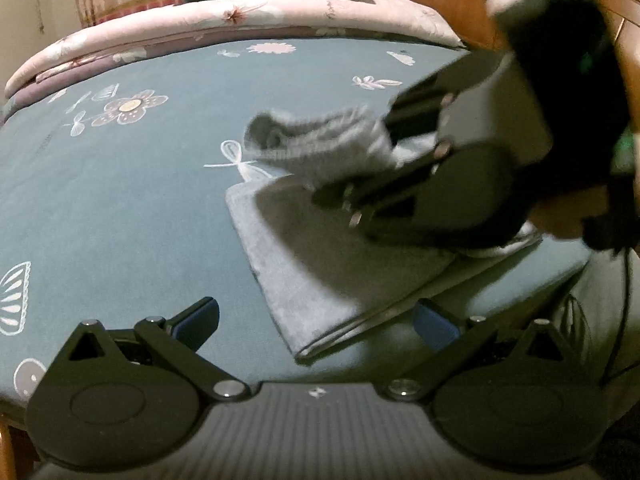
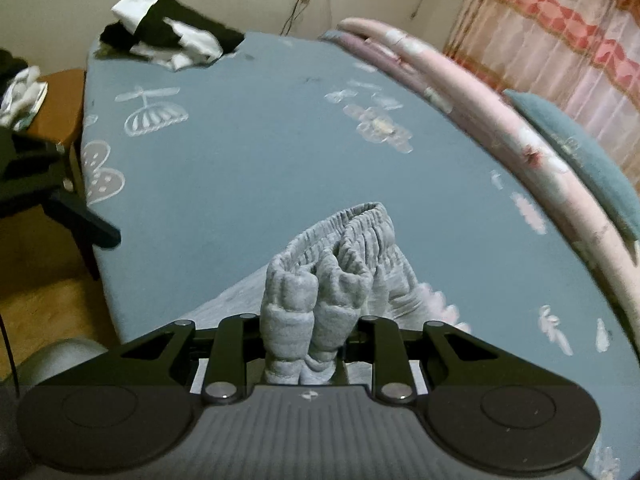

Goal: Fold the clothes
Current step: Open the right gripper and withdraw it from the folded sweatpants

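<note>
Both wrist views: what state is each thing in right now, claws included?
Grey garment: partly folded on the bed, elastic waistband end bunched and lifted.
Right claw: shut on the grey garment.
Left claw: open, holding nothing, near the garment's folded edge.
Black-and-white clothes: unfolded heap at the bed's far corner.
Quilt: folded along the bed's far side.

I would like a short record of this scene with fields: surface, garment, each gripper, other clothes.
surface: bed sheet, blue with white flower prints
garment: grey garment, partly folded flat on the sheet; its elastic waistband bunched and lifted
right gripper: shut on the waistband end
left gripper: open, holds nothing, near edge of the folded part
other clothes: black and white pile at far corner of the bed
</note>
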A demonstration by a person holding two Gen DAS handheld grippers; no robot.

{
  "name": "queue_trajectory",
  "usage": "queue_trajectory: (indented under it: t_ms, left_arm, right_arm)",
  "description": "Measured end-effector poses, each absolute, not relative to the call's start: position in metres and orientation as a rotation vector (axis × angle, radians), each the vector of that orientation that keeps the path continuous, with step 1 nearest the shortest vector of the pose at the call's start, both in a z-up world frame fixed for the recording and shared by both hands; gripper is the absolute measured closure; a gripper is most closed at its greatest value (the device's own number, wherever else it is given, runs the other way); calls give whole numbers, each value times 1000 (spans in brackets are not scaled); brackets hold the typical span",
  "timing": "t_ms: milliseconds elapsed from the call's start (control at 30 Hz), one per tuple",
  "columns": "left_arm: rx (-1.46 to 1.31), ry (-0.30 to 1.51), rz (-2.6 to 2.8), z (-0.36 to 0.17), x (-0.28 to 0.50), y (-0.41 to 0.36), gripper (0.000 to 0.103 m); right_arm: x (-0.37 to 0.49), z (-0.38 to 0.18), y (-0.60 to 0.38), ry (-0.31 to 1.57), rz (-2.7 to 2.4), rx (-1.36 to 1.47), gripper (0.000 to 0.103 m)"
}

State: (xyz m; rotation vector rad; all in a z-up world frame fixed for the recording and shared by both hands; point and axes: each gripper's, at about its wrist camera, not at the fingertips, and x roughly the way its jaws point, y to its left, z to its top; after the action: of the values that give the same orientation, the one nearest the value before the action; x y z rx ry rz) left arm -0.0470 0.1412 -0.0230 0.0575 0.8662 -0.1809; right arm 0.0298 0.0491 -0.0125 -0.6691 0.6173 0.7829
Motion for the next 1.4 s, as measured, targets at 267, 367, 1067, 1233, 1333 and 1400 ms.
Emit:
queue_trajectory:
  t_ms: [267,367,1067,1233,1333,1400]
  left_arm:
    - [64,880,-157,-20,-53,144,1]
    - [80,873,-163,-17,-53,142,1]
    - [92,854,-215,2,-33,132,1]
    - [41,784,-298,11,22,112,1]
    - [-57,784,-361,2,68,100,1]
    - [-102,821,-381,-15,94,90,3]
  right_arm:
    - [40,-37,53,811,878,-529,45]
    - [50,-19,32,868,977,-345,35]
    - [69,-31,-20,938,950,-160,74]
    - [76,-10,-98,881,781,-125,70]
    - [81,-9,-142,881,688,-72,69]
    - [84,-14,-172,886,643,-19,69]
